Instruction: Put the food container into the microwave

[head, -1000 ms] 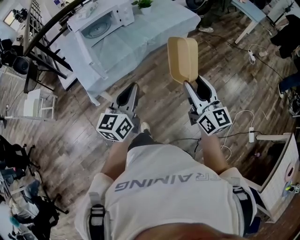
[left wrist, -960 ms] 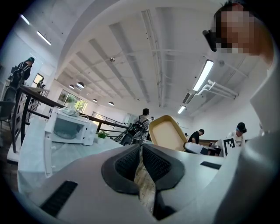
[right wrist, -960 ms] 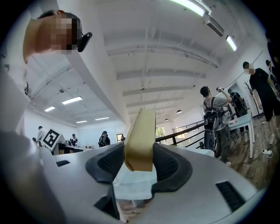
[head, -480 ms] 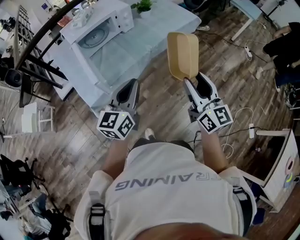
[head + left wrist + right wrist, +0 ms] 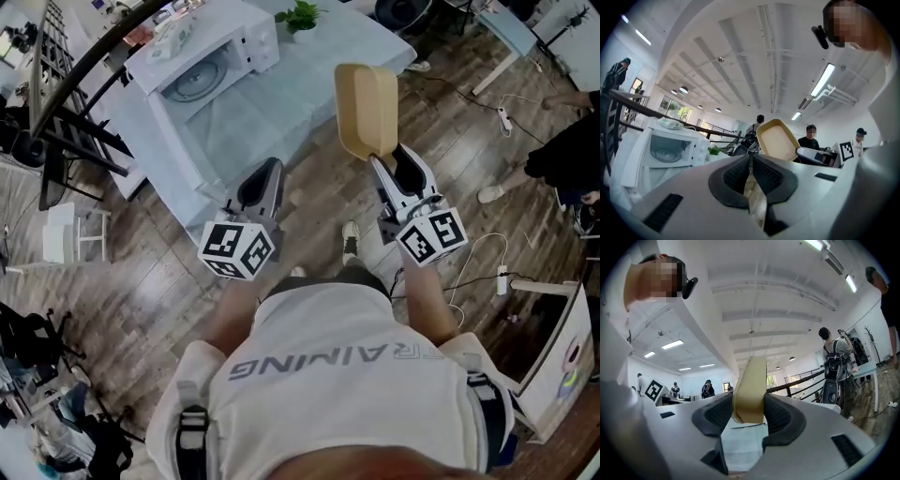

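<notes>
Right tongs point(image 5: 749, 414) are clamped on one end of the tan, shallow, round-cornered food container point(image 5: 366, 105), held upright over the floor point(image 5: 450, 141) near the tabletop point(image 5: 319, 66) bearing the open microwave point(image 5: 202, 58); left tongs point(image 5: 751, 174) are together, empty.

The desk point(image 5: 328, 80), draped in a pale cloth, stands on the wood-plank floor point(image 5: 141, 272), far and to the left. A white microwave point(image 5: 202, 56) sits on its far left part, the round turntable showing inside. A small green plant point(image 5: 302, 14) stands just right of the microwave, at the desk's far edge.
</notes>
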Action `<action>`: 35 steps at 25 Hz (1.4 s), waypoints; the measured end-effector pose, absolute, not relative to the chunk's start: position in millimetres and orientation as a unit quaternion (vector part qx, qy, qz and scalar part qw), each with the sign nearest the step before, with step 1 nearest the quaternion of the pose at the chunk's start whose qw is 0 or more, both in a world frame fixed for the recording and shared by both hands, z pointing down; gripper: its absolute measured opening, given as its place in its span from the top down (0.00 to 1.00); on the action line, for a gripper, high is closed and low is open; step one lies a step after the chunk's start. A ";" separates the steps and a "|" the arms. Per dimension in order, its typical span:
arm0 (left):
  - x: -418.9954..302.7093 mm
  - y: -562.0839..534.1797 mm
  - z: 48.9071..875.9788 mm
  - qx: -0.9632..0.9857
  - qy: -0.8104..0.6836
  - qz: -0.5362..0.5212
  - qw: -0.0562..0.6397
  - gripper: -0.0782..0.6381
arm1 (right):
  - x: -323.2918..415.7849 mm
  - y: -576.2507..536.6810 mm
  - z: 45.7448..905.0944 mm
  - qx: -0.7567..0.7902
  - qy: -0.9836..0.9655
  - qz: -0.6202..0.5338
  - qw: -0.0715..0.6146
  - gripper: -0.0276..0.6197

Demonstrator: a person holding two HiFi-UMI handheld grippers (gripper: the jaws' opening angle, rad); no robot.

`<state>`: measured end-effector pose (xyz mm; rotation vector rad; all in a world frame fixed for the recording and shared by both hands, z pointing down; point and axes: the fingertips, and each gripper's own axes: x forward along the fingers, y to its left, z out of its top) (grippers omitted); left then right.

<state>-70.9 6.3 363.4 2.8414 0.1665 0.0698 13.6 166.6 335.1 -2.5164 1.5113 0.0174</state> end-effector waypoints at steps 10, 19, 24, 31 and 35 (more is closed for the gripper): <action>18.0 -7.2 345.9 0.994 -0.010 0.017 0.107 0.82 | 125.2 131.6 331.0 -0.808 0.576 -0.005 0.121 0.61; 75.6 -28.8 359.1 0.985 -0.113 0.025 0.128 0.82 | 214.1 97.4 345.9 -0.751 0.645 -0.034 0.135 0.61; 92.3 -40.1 370.7 0.976 -0.167 0.028 0.133 0.82 | 245.7 83.2 357.2 -0.720 0.678 -0.044 0.140 0.61; 90.0 -60.6 387.3 0.962 -0.231 0.036 0.143 0.82 | 258.6 49.5 382.5 -0.678 0.717 -0.079 0.144 0.61; 85.3 -79.9 395.5 0.955 -0.255 0.036 0.150 0.82 | 256.3 24.6 389.6 -0.662 0.732 -0.088 0.137 0.61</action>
